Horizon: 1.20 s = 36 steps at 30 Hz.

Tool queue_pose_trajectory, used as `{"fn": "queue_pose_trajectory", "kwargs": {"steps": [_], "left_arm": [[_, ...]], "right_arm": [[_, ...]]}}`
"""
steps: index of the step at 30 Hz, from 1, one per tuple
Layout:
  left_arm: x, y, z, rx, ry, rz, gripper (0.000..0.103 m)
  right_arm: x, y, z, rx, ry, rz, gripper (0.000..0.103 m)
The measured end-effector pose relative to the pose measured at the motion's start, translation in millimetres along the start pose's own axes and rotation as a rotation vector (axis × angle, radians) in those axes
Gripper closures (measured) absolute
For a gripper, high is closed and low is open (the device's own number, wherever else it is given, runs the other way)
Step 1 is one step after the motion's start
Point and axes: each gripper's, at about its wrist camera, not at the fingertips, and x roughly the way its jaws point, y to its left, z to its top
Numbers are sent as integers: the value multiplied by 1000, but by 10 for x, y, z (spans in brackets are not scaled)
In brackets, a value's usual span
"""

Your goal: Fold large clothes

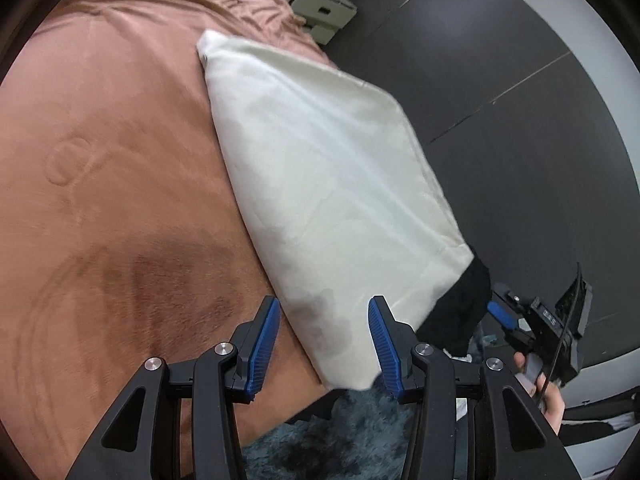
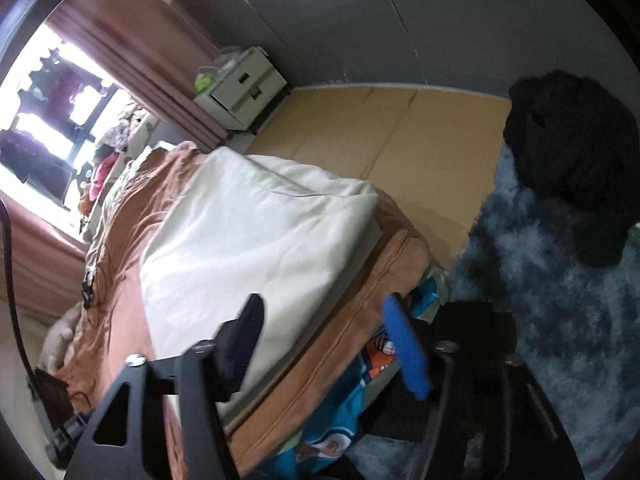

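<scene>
On the rust-brown velvety bed (image 1: 100,200), the folded cream-white cloth (image 1: 320,168) lies along the bed's right edge, its long axis running away from both cameras. The left hand-held gripper (image 1: 324,340) hovers half open and empty over its near corner, nearer than the right hand-held gripper (image 2: 324,344), which stands wide, holding nothing.

a home bedroom. a bed (image 1: 100,200) with a brown cover fills it. a white nightstand (image 2: 244,92), pink curtains (image 2: 160,80) and a shaggy blue rug (image 2: 540,280) surround it.
</scene>
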Motion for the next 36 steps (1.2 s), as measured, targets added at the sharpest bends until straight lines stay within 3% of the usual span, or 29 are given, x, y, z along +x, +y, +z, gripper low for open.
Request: {"fn": "queue_pose_trajectory", "kwargs": {"steps": [3,7,12,15,22,24,26,36], "left_arm": [[-237,-30,-25,15,-22,0,55],[-598,-76,-120,42,-65,-7,40],[-1084,-137,-299,86,-119,0,39],[-1341,-180,-437,120,-149,21,32],[-1906,-165,-770,190,-248,50,13],[-2066,-166,-879,208,-276,60,9],[-2219,-167,-993,223,-309,69,4],[-2839,-133,-1610,256,-457,131,1]], "right_arm": [[-216,181,-88,-43,-15,-13,31],[-540,449,-209,-105,-54,-29,20],[-910,707,-443,-140,-83,0,16],[-1112,795,-615,-146,-102,15,10],[-1496,971,-1009,-191,-127,43,9],[-1610,1025,-1109,-212,-140,49,1],[-1714,1080,-1203,-237,-152,53,0],[-2224,1213,-1636,-316,-195,83,0]]}}
